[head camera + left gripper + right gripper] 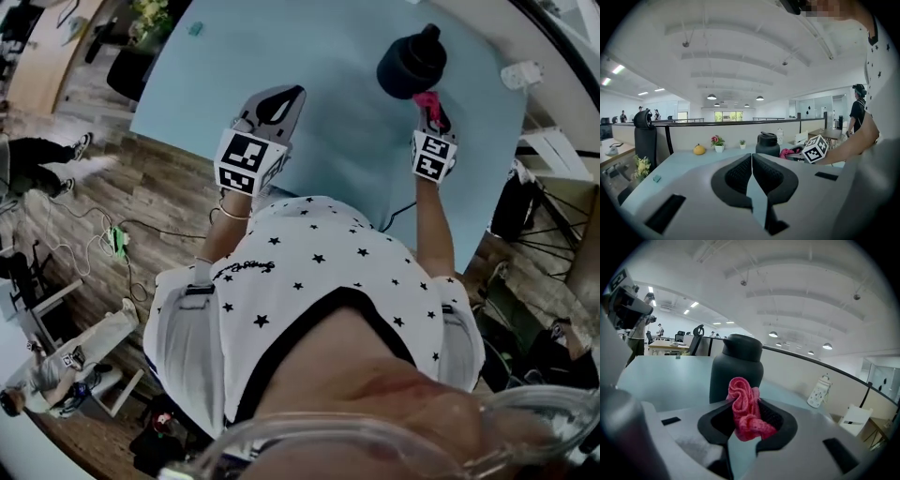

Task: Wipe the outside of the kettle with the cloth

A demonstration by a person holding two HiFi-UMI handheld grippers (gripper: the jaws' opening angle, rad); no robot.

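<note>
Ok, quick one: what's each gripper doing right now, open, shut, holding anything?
Left gripper: shut, nothing between its jaws.
Right gripper: shut on the pink cloth, close to the kettle.

On the tabletop (337,141), far right: kettle (411,62). Just before it, right gripper (432,112), cloth (744,409) between jaws. Well left, left gripper (284,101).

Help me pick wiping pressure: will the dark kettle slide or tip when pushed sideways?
Likely slides before tipping: the kettle looks squat and stands free on the smooth table. Nothing braces it; the left tongs are shut, empty, apart from it. The bunched cloth in the right tongs looks soft, so it should cushion pushes.
</note>
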